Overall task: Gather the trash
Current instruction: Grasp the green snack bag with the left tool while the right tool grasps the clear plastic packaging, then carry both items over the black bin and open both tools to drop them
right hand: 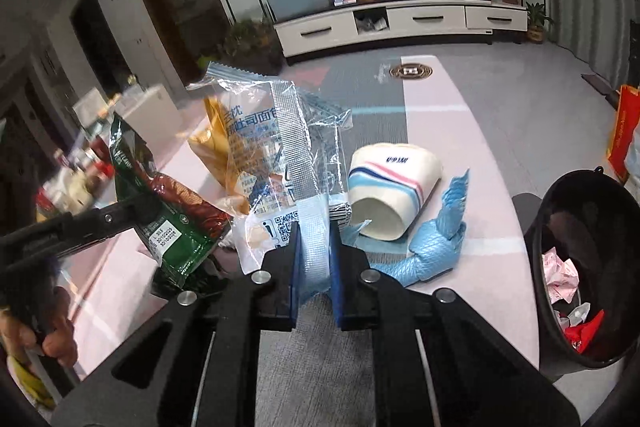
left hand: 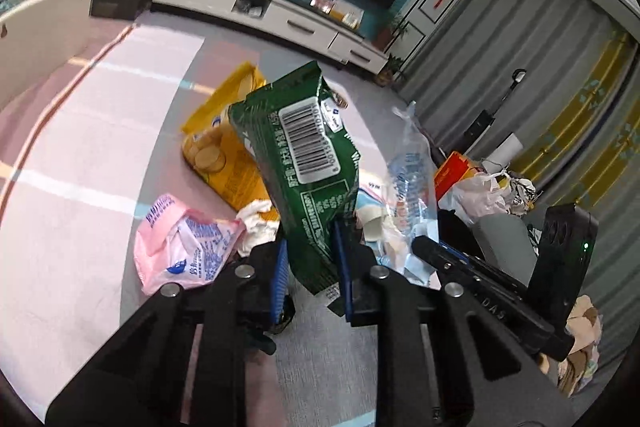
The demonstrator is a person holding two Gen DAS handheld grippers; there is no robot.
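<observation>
My left gripper (left hand: pixel 310 267) is shut on the lower end of a green snack wrapper (left hand: pixel 304 155), which stands up off the floor with its barcode towards the camera. My right gripper (right hand: pixel 314 259) is shut on a clear bread wrapper (right hand: pixel 272 147) with blue print, also lifted. In the right wrist view the left gripper (right hand: pixel 136 211) and the green wrapper (right hand: pixel 168 223) hang at the left. On the carpet lie a yellow biscuit pack (left hand: pixel 228 155), a pink plastic bag (left hand: pixel 184 247), a striped paper cup (right hand: pixel 392 187) on its side and a crumpled blue wrapper (right hand: pixel 436 243).
A black bin (right hand: pixel 584 287) holding several scraps stands at the right on the carpet. A red bag (right hand: pixel 622 131) sits behind it. A white TV cabinet (right hand: pixel 400 21) runs along the far wall. A hand (right hand: pixel 56 339) grips the left tool's handle.
</observation>
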